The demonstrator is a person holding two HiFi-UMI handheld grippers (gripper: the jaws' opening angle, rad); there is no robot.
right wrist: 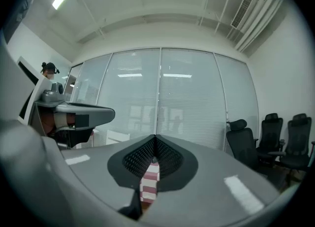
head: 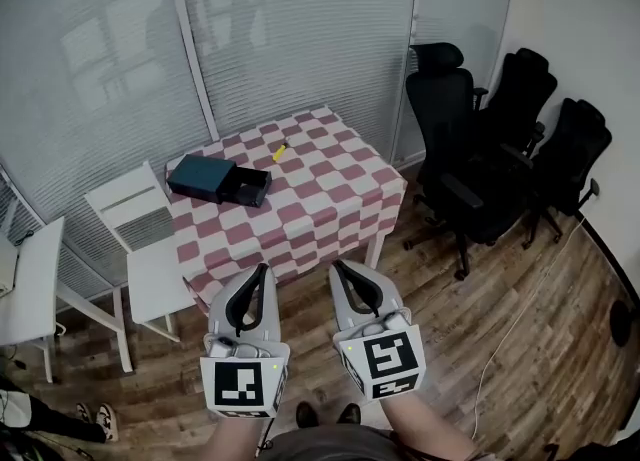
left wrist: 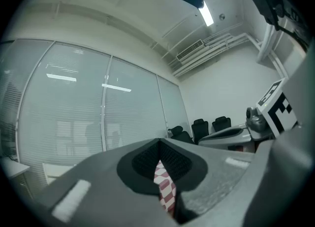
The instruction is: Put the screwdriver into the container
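Before the near edge of the table (head: 322, 191), left gripper (head: 263, 269) and right gripper (head: 338, 266) hover closed, empty.

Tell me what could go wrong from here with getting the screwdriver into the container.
1. The left gripper and right gripper are both shut and well short of the table. Reaching in shut could knock the screwdriver rather than grip it.
2. The screwdriver is small and lies near the table's far edge, so a nudge may roll it off.
3. The open part of the container looks small, so a loose drop may miss it.
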